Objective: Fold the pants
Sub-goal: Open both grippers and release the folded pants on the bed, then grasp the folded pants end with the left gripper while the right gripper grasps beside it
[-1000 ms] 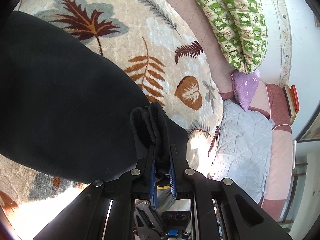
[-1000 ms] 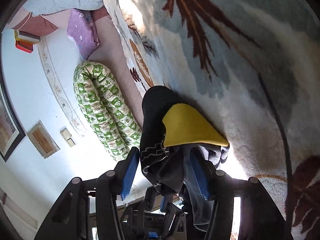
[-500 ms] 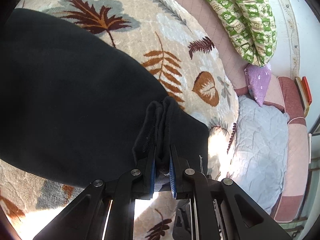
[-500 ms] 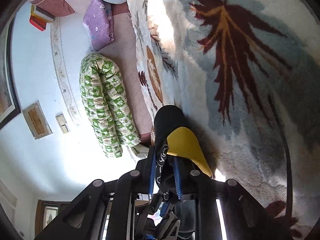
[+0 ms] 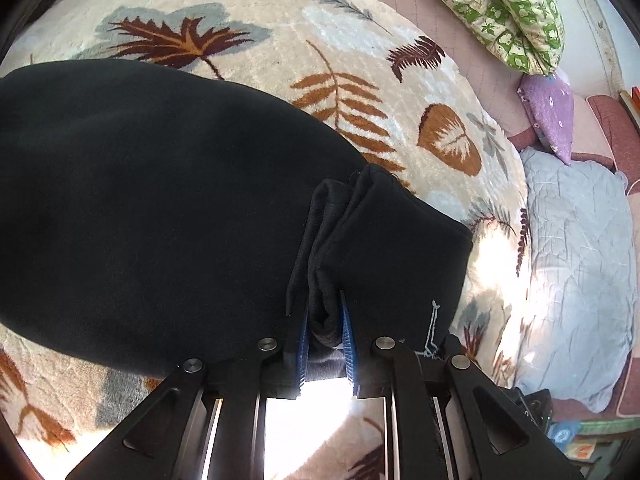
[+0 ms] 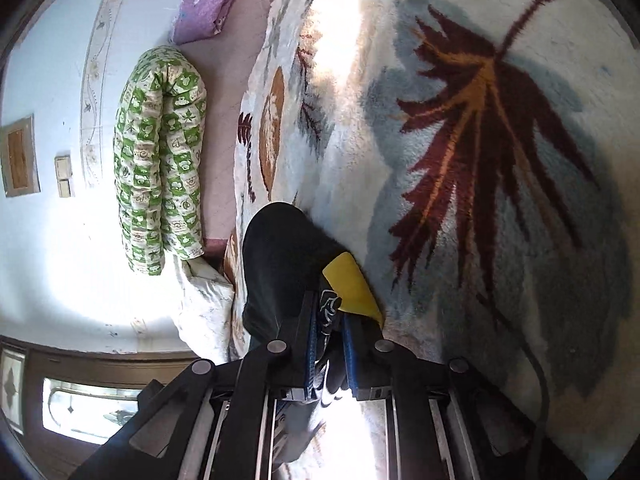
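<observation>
Right gripper (image 6: 328, 320) newly clamped on pants (image 5: 160, 200) (black), left gripper (image 5: 324, 320) easing, gripping.

The left hand-held gripper (image 5: 325, 316) pinches a bunched fold of the black pants (image 5: 140, 208), and its jaws have just opened a little. The pants spread wide toward 9 o'clock over a fluffy leaf blanket (image 5: 360, 64). At 1 o'clock lies a green patterned quilt (image 5: 508, 12). A purple pillow (image 5: 550, 114) and a grey quilt (image 5: 576, 260) sit at 3 o'clock.
</observation>
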A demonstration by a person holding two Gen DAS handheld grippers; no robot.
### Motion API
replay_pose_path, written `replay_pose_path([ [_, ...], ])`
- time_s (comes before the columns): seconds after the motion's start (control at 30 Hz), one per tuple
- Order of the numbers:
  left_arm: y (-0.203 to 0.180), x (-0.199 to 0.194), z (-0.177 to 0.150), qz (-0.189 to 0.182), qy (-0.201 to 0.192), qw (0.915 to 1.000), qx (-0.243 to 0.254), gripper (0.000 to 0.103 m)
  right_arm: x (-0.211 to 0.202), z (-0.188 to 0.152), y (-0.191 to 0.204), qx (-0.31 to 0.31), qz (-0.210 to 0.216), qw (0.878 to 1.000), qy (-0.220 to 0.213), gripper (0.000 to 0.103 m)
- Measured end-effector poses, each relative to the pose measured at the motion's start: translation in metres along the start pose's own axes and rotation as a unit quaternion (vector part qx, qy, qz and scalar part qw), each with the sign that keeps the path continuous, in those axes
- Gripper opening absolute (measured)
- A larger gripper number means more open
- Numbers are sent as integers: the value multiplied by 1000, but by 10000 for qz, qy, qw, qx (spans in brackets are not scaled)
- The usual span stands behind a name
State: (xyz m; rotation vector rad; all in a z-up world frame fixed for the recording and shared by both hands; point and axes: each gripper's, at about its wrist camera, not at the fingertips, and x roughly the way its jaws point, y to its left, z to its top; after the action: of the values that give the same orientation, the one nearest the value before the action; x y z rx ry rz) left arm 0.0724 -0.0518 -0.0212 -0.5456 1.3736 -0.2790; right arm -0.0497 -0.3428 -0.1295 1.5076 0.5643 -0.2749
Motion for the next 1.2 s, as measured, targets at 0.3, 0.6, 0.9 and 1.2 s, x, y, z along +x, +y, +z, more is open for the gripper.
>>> replay_pose_path([
  [0.3,58,-96,-15,-507,-514,9974,-75,42,-60,-16,24,-502,219,9981,290,55],
  [0.6,162,-200,11,70,-1383,9894,-440,71,18,-119,99,-2834,-247,9476,1457,56],
  [0.9,216,-225,47,54,-1179,9911,-611,72,97,-256,161,-5095,-349,8365,1988,59],
  [1.2,220,-180,78,-607,-496,9960,-431,75,140,-331,159,-6656,-1199,7188,1609,64],
])
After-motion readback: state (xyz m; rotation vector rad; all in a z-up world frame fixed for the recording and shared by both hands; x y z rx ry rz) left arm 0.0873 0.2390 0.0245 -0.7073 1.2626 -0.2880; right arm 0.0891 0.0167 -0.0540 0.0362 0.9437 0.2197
